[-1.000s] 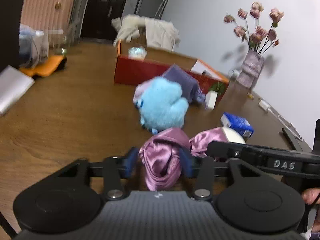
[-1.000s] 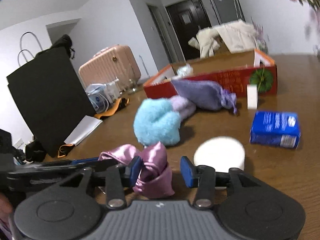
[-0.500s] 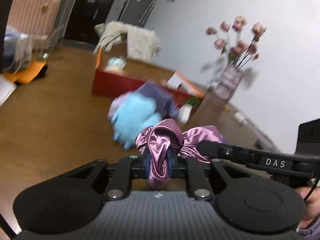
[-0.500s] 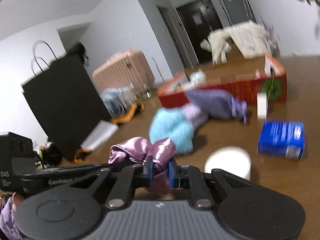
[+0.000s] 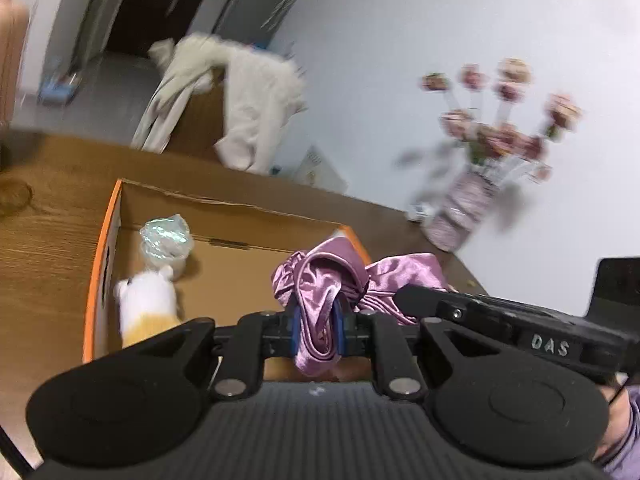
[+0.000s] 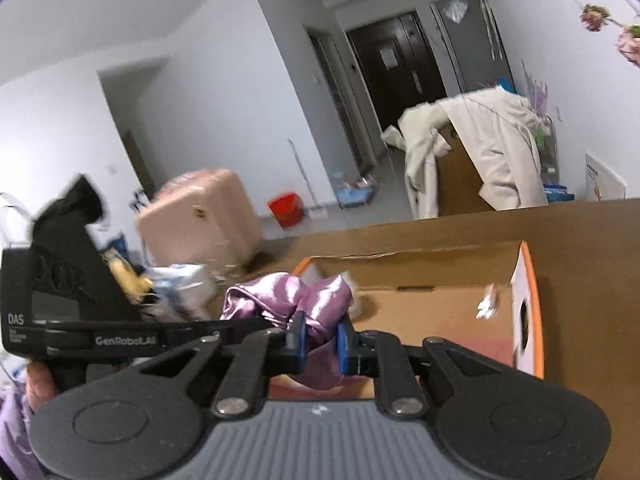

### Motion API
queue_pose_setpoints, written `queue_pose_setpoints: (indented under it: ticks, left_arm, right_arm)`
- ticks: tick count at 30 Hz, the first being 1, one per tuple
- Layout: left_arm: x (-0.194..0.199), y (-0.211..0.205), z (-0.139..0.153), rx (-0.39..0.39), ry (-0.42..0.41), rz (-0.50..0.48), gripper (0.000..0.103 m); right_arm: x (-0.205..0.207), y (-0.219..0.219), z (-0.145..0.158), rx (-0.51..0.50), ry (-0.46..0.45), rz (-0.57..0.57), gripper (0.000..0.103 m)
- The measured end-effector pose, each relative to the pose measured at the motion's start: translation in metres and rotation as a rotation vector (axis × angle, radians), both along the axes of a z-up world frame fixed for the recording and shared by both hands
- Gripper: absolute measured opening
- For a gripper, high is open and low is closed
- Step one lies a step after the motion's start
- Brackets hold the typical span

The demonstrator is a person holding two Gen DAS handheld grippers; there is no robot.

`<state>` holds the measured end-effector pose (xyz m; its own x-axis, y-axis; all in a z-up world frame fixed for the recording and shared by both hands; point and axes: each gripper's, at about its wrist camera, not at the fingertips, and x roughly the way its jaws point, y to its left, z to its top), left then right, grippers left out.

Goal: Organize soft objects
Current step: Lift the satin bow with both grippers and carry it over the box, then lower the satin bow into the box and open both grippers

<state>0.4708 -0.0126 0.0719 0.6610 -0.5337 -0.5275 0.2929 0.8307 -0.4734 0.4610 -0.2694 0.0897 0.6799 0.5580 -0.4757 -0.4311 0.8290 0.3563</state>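
Observation:
A shiny purple satin cloth (image 5: 320, 280) hangs between both grippers above the open cardboard box (image 5: 240, 216). My left gripper (image 5: 317, 326) is shut on one end of the cloth. My right gripper (image 6: 322, 340) is shut on the other end of the cloth (image 6: 288, 300), over the box (image 6: 440, 276). Inside the box lie a white and orange plush toy (image 5: 146, 306) and a crinkled clear plastic bag (image 5: 166, 236). The right gripper's black body (image 5: 520, 328) crosses the left wrist view at the right.
The box stands on a brown wooden table (image 5: 44, 240). A vase of pink flowers (image 5: 468, 200) stands at the table's far right by the wall. A cream coat (image 6: 480, 140) drapes a carton behind the table. A pink suitcase (image 6: 200, 216) stands at left.
Both grippers have closed on the purple cloth, lifted it off the table and carried it forward over the open box. The blue plush and purple pouch have dropped out of view.

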Motion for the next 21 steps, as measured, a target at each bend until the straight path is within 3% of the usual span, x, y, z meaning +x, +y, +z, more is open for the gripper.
queue_pose_setpoints:
  ticks: [5,11,15,18,21]
  left_arm:
    - [0.096,-0.001,-0.036,0.048,0.133,0.038,0.016]
    - [0.141,-0.002,-0.071,0.256,0.184,0.100,0.018]
    - [0.142,0.009,-0.073,0.307,0.141,0.172,0.036]
    - [0.148,0.016,-0.076,0.267,0.150,0.149,0.045]
    - [0.144,0.018,-0.071,0.233,0.142,0.143,0.063]
  right_arm:
    - [0.105,0.026,-0.024,-0.107,0.123,-0.030,0.014]
    - [0.175,0.074,-0.082,-0.223,0.252,0.012,0.015]
    - [0.191,0.085,-0.093,-0.164,0.263,0.018,0.019]
    - [0.196,0.081,-0.099,-0.155,0.259,-0.031,0.029]
    - [0.195,0.072,-0.096,-0.121,0.254,-0.059,0.033]
